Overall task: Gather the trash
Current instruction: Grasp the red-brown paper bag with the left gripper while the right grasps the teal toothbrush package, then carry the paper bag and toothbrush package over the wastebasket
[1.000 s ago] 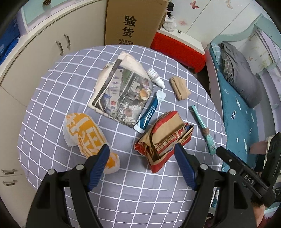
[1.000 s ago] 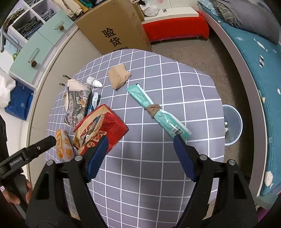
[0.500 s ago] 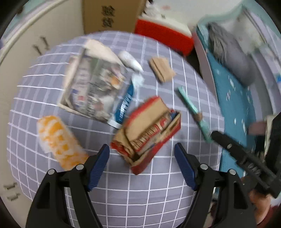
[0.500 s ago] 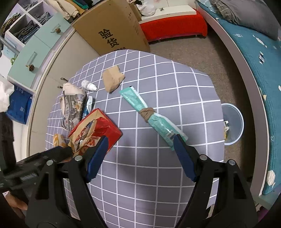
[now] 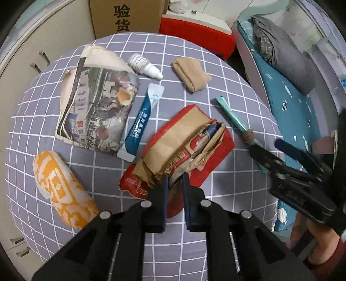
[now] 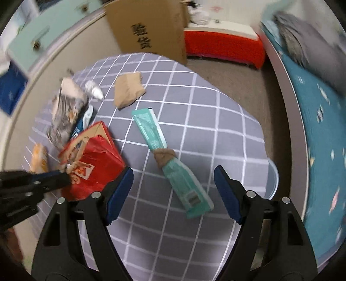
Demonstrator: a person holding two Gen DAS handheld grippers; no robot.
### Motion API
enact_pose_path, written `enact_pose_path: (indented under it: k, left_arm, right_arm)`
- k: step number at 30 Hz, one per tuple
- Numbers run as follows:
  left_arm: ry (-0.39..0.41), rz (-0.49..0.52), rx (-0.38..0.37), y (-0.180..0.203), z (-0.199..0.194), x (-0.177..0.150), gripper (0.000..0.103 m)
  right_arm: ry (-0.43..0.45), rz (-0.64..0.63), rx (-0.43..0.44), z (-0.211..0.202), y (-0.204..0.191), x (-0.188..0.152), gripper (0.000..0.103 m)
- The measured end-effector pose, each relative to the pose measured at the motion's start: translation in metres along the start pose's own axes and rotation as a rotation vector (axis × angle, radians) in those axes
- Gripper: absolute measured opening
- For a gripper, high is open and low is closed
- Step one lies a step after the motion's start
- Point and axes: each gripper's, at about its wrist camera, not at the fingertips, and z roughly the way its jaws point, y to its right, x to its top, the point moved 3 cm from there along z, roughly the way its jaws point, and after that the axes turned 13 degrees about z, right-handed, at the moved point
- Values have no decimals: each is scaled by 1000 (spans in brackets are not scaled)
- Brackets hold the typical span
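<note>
A crumpled red and brown paper bag (image 5: pixel 183 138) lies mid-table on the grey checked cloth (image 6: pixel 194 108). My left gripper (image 5: pixel 174 179) points steeply down at the bag's near edge, and its jaws are closing with that torn edge pinched between the pads. A teal packet (image 6: pixel 149 129) tied with a brown knot (image 6: pixel 164 155) lies to the bag's right. My right gripper (image 6: pixel 173 179) hovers open over the packet's near end, with nothing between its fingers. A folded newspaper (image 5: pixel 97 108), a blue tube (image 5: pixel 140 127), a small white bottle (image 5: pixel 142 66), a tan folded cloth (image 5: pixel 191 73) and an orange-white wrapper (image 5: pixel 58 190) also lie on the table.
A cardboard box (image 5: pixel 125 17) and a red box (image 5: pixel 194 32) stand behind the table. Cabinets (image 5: pixel 32 54) line the left. A bed with a teal cover (image 5: pixel 292 112) runs along the right. A pale bin (image 6: pixel 271 181) sits on the floor by the table's right edge.
My left gripper came down onto the red bag and went from wide open to closed on its near edge. My right gripper sank toward the teal packet and stayed open.
</note>
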Motion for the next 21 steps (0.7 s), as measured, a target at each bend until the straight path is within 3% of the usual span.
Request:
enact_pose_path:
  k: [2, 3, 6, 9, 17, 21]
  left_arm:
    - [9, -10, -11, 3, -2, -1, 9]
    - [14, -23, -18, 4, -4, -2, 2]
    - [32, -59, -38, 8, -9, -5, 2]
    - [52, -75, -56, 12, -15, -6, 2]
    - [106, -101, -81, 25, -39, -4, 2]
    - [129, -92, -90, 38, -49, 3, 2]
  right_arm:
    - [-27, -38, 10, 11, -4, 2, 71]
    - [-46, -54, 10, 17, -6, 3, 62]
    - [-57, -104, -7, 22, -9, 2, 37]
    - [-86, -125, 24, 21, -9, 1, 24]
    - [-175, 55, 238, 0, 12, -7, 22]
    - [-179, 118, 303, -20, 21, -7, 22]
